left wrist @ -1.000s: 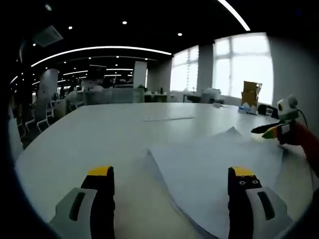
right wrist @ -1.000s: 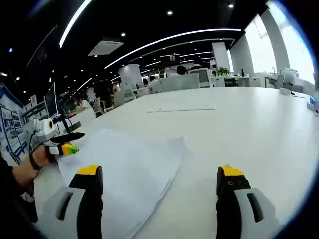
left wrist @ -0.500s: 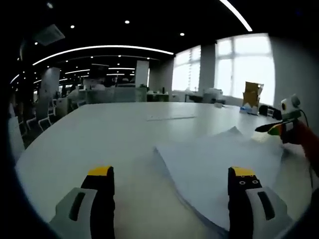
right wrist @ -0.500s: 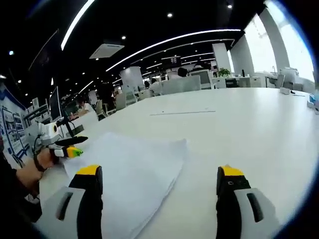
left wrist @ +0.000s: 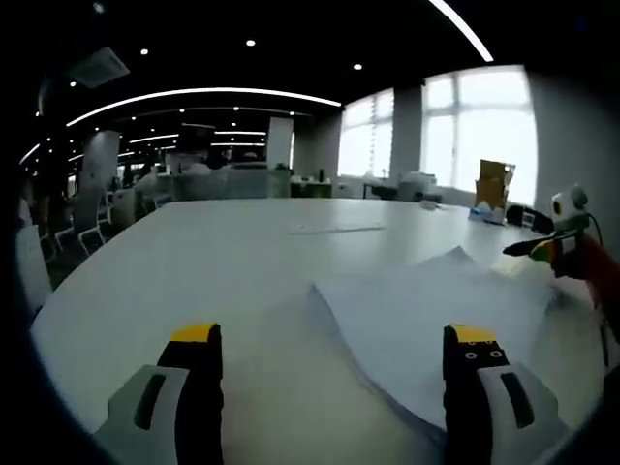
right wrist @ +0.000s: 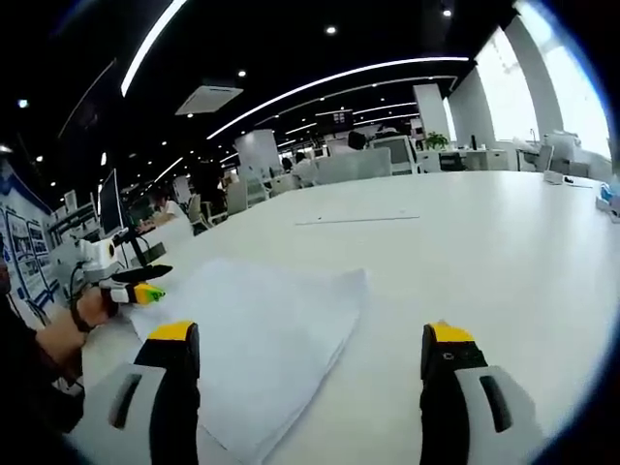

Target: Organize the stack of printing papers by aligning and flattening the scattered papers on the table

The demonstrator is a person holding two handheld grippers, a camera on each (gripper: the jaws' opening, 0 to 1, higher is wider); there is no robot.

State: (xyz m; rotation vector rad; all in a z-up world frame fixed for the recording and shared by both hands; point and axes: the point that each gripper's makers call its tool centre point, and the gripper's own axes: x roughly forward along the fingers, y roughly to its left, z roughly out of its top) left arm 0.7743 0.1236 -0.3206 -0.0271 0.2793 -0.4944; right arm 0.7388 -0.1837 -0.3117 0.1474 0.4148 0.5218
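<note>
Left claw (left wrist: 331, 363) jaws apart above table (left wrist: 194, 262), paper stack (left wrist: 436, 315) ahead-right, right claw (right wrist: 308, 363) jaws apart, stack ahead-left.

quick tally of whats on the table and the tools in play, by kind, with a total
paper stacks: 1, the loose stack of printing papers on the white table
flat sheets lying apart, farther down the table: 1, a thin flat sheet
grippers: 2, the left gripper and the right gripper, both with jaws apart
total: 4
</note>
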